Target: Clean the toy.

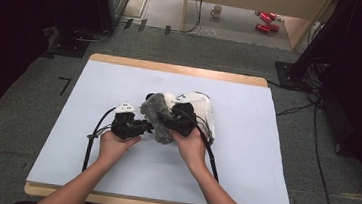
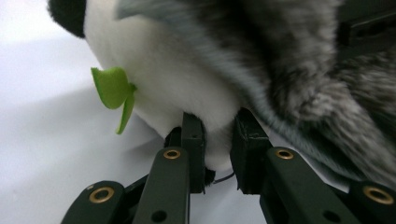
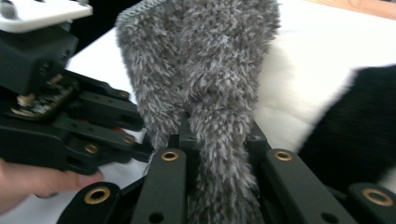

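Near the middle of the table (image 1: 65, 136), slightly toward one o'clock from its centre, lies a white plush toy (image 1: 199, 106) with black patches, and draped over its near-left side is a grey furry cloth (image 1: 158, 116). In the high view the cloth's long axis runs from about eleven o'clock down to five o'clock, its upper end by the toy's head and its lower end pointing toward the person. The toy's longer side seems to run from ten o'clock toward four o'clock, though the hands cover much of it. The left gripper (image 1: 142, 126) comes in from eight o'clock and points toward three o'clock; in its own view the jaws are pinched together on a fold of the toy's white fur, beside a small green leaf-shaped tag (image 2: 112, 91) at ten o'clock of the pinch. The right gripper (image 1: 166, 124) comes in from five o'clock and points toward nine o'clock; in its view the jaws are clamped on a narrow strip of the grey cloth, which rises straight toward twelve o'clock and widens above them. The two grippers sit just beside each other, tips nearly meeting at the cloth's lower part.
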